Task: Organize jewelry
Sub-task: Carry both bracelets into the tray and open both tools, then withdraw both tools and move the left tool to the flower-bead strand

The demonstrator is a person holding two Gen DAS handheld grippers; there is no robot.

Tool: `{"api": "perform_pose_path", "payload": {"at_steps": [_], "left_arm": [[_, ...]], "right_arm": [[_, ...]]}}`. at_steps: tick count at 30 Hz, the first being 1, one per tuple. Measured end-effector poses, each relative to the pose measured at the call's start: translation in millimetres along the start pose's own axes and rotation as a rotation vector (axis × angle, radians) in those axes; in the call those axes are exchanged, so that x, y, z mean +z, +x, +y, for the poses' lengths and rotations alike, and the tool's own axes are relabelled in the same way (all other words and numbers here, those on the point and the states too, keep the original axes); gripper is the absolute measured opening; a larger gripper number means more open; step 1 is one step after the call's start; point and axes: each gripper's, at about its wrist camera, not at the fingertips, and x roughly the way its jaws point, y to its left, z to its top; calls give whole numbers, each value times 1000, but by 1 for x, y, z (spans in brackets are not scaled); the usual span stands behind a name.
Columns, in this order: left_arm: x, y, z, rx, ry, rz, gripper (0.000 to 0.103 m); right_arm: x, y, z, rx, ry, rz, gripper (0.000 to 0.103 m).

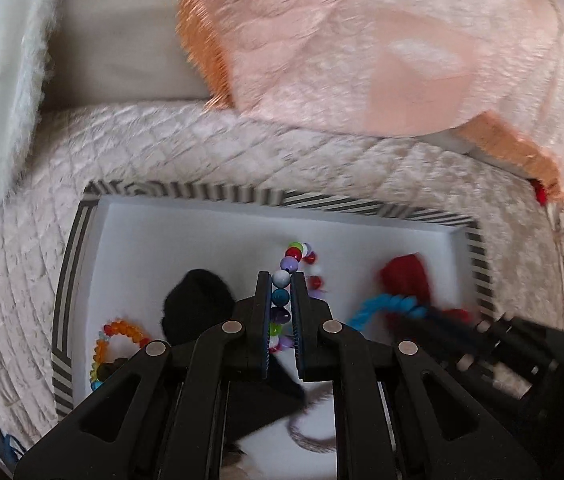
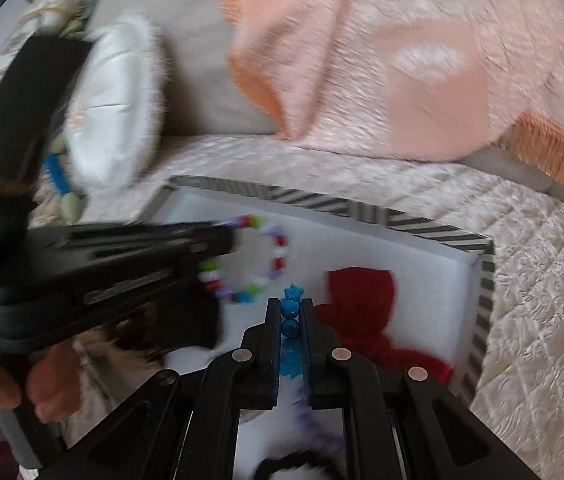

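Both claws pinch jewelry over the striped-rim tray (image 1: 76,240): the left gripper (image 1: 282,280) clamps a multicolored bead bracelet (image 1: 282,298) running between its fingers, the right gripper (image 2: 290,304) clamps a blue coiled band (image 2: 290,320), red cloth (image 2: 362,296) just right of it.

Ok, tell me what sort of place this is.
Probably a bedroom: the striped tray of jewelry sits on a quilted bedspread, with a white pillow and a peach fringed blanket behind it.
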Motion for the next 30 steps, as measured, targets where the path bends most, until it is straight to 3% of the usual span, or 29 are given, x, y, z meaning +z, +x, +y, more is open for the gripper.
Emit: {"api": "perform_pose_path", "payload": {"at_steps": [7,17,21,23,30], "left_arm": [[2,15,15,19,-30,23,8],[-1,17,8,43,-25,17,10],[-11,13,6,46,-14,11,27],[-16,11,4,48,-5,4,36],[-29,-7,1,61,-1,-28,39]], "right_arm": [[5,17,-11,-37,16,8,8],[17,29,-15,-66,41,6,8],[11,22,-18,-43,52,-6,23],[7,17,-18,-32,54,-7,24],[-8,-10,-12,-20,56,-45,25]]}}
